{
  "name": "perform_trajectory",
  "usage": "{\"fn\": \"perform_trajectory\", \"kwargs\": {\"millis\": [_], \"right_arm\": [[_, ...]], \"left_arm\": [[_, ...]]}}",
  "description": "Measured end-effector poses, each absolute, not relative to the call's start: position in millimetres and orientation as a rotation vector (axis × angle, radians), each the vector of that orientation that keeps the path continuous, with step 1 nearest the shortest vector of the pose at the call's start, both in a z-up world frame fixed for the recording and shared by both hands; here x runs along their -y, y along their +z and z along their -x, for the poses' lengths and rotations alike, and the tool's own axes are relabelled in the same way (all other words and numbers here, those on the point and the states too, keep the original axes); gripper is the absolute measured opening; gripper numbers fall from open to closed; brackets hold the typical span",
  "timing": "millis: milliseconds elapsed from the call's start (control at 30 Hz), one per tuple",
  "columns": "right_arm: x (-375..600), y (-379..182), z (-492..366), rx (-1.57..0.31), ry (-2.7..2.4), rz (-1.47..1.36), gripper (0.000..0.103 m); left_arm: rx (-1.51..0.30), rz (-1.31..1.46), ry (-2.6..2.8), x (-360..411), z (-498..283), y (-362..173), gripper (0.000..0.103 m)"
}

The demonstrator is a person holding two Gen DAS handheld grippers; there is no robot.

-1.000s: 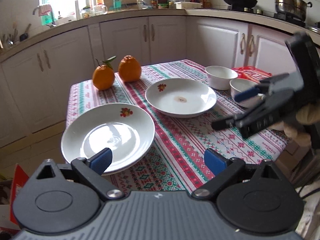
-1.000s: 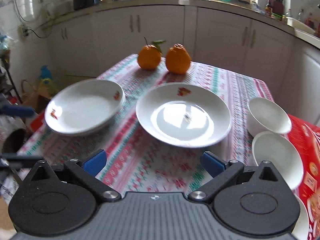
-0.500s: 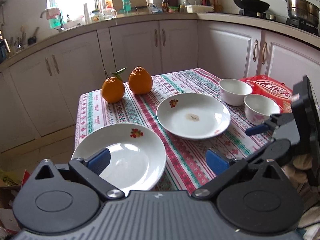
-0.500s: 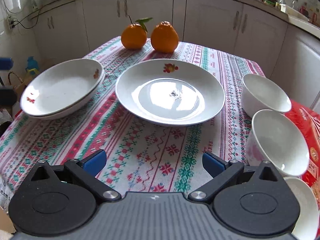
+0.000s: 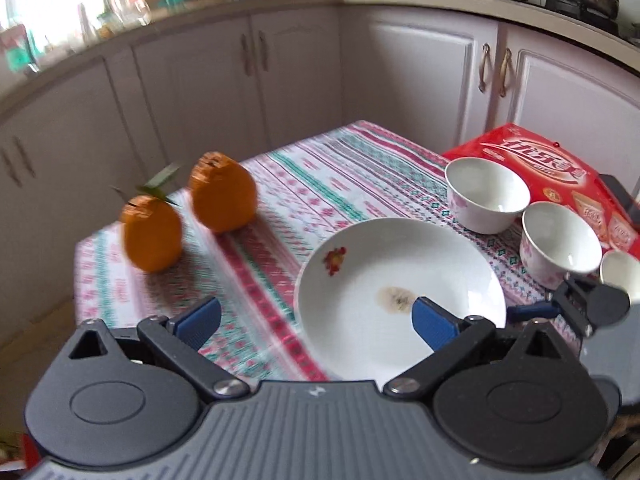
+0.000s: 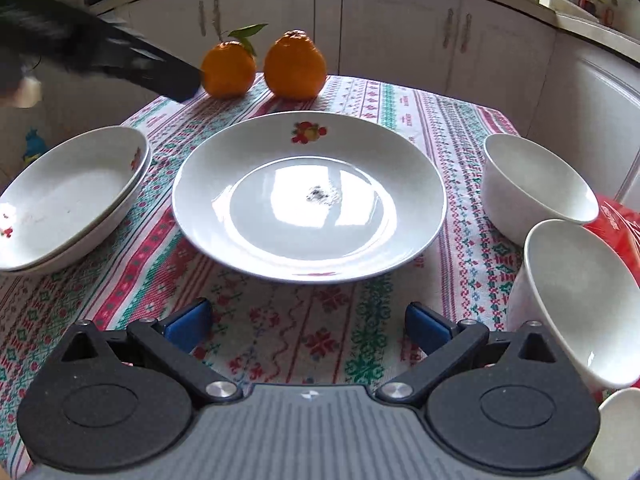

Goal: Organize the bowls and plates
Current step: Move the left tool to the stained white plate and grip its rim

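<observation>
both grippers empty, jaws spread wide. right gripper [image 6: 308, 326] low over the near edge of the tablecloth [image 6: 280, 336], facing a plate [image 6: 310, 196] mid-table, small dark smudge at its centre. left gripper [image 5: 316, 320] above that same plate [image 5: 400, 300], one blue pad over its near rim. two stacked plates [image 6: 72, 196] at the left edge. two oranges [image 6: 264, 66] side by side by the far edge. three bowls along the right edge: far bowl [image 6: 538, 184], middle bowl [image 6: 580, 300], near bowl [image 6: 618, 432] only partly seen. red packet [image 5: 560, 176] at the right edge, just beside the bowls.
</observation>
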State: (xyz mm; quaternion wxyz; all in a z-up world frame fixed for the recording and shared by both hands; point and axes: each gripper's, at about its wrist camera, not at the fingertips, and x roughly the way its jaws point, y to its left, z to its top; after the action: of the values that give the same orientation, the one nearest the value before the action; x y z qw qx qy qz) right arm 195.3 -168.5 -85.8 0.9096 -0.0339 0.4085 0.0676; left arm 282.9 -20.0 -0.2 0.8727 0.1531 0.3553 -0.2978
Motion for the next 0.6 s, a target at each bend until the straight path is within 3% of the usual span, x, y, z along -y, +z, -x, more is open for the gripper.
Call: {"fn": "perform_trajectory", "kwargs": {"millis": [367,600], "right_arm": [[167,-86,-209,-0.842,0.179,0.089,0.103],[169,-87,-215,-0.83,0.182,0.091,0.101]], "left_arm": [[-0.892,-0.414,-0.789,69,-349,-41,0.098],[-0.979,-0.44,-0.838,84,-375,-58,0.083]]}}
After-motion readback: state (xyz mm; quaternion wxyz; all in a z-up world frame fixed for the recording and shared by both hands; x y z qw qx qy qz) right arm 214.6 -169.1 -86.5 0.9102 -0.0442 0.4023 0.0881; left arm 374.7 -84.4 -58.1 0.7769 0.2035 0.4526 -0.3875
